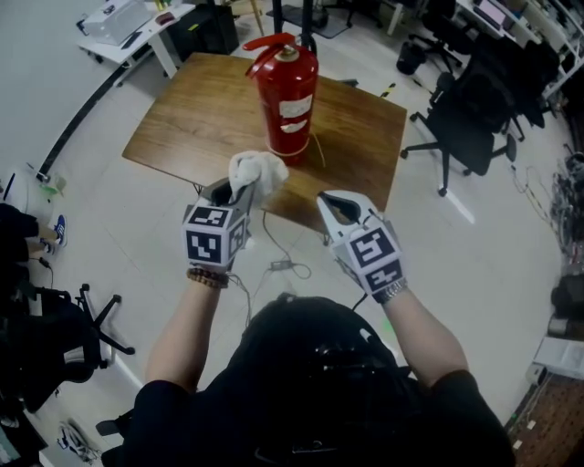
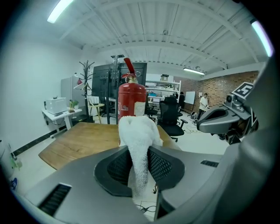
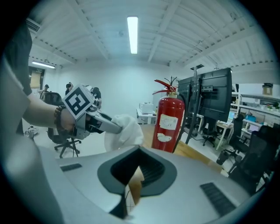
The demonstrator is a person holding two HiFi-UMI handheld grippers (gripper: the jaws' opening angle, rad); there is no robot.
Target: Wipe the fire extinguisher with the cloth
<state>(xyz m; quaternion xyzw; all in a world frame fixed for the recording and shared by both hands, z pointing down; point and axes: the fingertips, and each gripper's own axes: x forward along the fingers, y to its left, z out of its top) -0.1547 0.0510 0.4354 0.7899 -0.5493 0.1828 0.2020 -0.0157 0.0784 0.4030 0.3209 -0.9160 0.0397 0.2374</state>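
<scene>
A red fire extinguisher (image 1: pixel 290 96) stands upright on the wooden table (image 1: pixel 192 119), toward its near right part. My left gripper (image 1: pixel 230 193) is shut on a white cloth (image 1: pixel 256 171), bunched just in front of the extinguisher's base and apart from it. In the left gripper view the cloth (image 2: pixel 138 131) hangs pinched between the jaws of my left gripper (image 2: pixel 139 153), with the extinguisher (image 2: pixel 131 103) behind it. My right gripper (image 1: pixel 338 210) is level with it to the right, shut with nothing in it. The right gripper view shows its closed tips (image 3: pixel 139 151), the extinguisher (image 3: pixel 168 124) and the cloth (image 3: pixel 124 131).
Black office chairs (image 1: pixel 470 119) stand right of the table. A white desk (image 1: pixel 128 23) is at the back left. A cable (image 1: pixel 283 266) lies on the floor below the grippers, and a chair base (image 1: pixel 91 319) sits at the left.
</scene>
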